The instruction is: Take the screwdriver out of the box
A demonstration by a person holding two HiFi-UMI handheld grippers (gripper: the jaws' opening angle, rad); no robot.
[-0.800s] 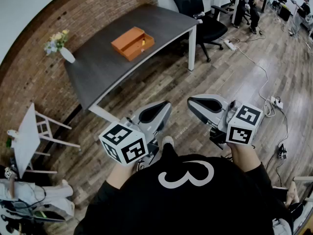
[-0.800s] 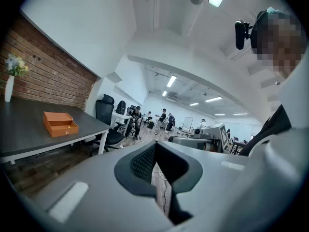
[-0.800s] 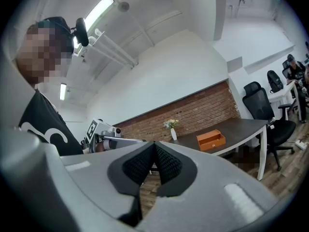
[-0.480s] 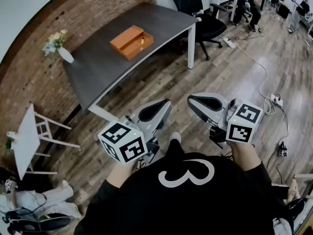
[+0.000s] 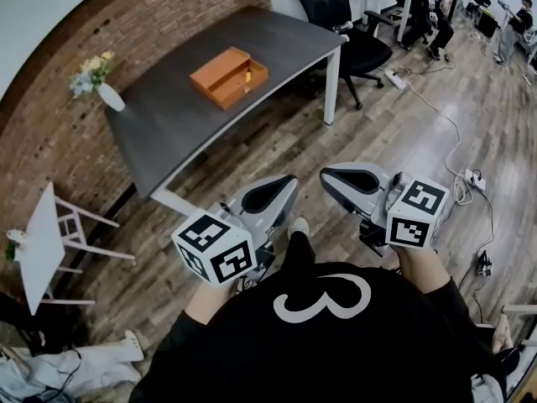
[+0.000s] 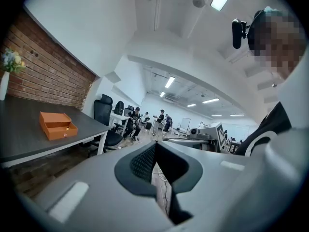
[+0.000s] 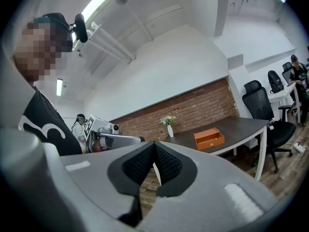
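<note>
An orange box (image 5: 228, 76) lies open on the dark grey table (image 5: 168, 116), with a small yellow item (image 5: 248, 74) inside it that is too small to identify. The box also shows in the left gripper view (image 6: 58, 125) and in the right gripper view (image 7: 209, 138), far off in both. My left gripper (image 5: 277, 193) and right gripper (image 5: 340, 179) are held side by side in front of my chest, over the wooden floor and well short of the table. The left gripper (image 6: 153, 161) has its pads together and holds nothing. The right gripper (image 7: 154, 161) looks the same, shut and empty.
A white vase of flowers (image 5: 105, 86) stands at the table's far left end. A black office chair (image 5: 344, 23) is at its right end. A white side table (image 5: 42, 242) stands on the left. Cables and a power strip (image 5: 471, 175) lie on the floor to the right. People sit at desks beyond.
Both grippers keep the same pose and stay shut. My shoe tip below them has moved forward a little, and a person at the lower left has shifted.
</note>
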